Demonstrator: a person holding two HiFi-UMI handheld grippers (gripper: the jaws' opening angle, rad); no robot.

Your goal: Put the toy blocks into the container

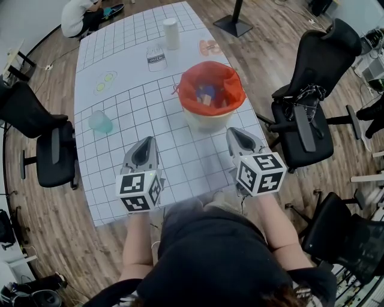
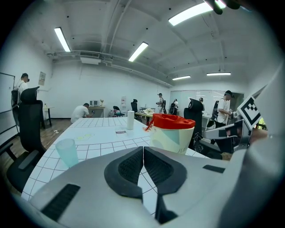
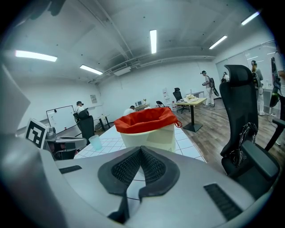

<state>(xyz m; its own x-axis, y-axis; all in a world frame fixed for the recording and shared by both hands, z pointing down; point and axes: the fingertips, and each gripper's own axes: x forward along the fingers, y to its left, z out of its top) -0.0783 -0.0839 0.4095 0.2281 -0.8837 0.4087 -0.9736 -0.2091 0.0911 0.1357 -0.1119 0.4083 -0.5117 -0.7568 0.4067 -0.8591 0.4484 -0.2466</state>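
A cream container [image 1: 211, 115] lined with a red bag stands on the white gridded table [image 1: 132, 108]; coloured toy blocks [image 1: 208, 96] lie inside it. The same container [image 2: 171, 132] shows right of centre in the left gripper view and straight ahead as container [image 3: 149, 129] in the right gripper view. My left gripper [image 1: 144, 146] rests near the table's front edge, left of the container, jaws shut with nothing between them. My right gripper [image 1: 236, 136] sits just right of the container, jaws also shut and empty. No loose blocks show on the table.
A pale green cup [image 1: 100, 122] stands at the table's left. A white cylinder [image 1: 171, 33] and a printed card [image 1: 156, 59] sit farther back. Black office chairs [image 1: 307, 102] flank the table on both sides. A person [image 1: 81, 15] crouches beyond the far end.
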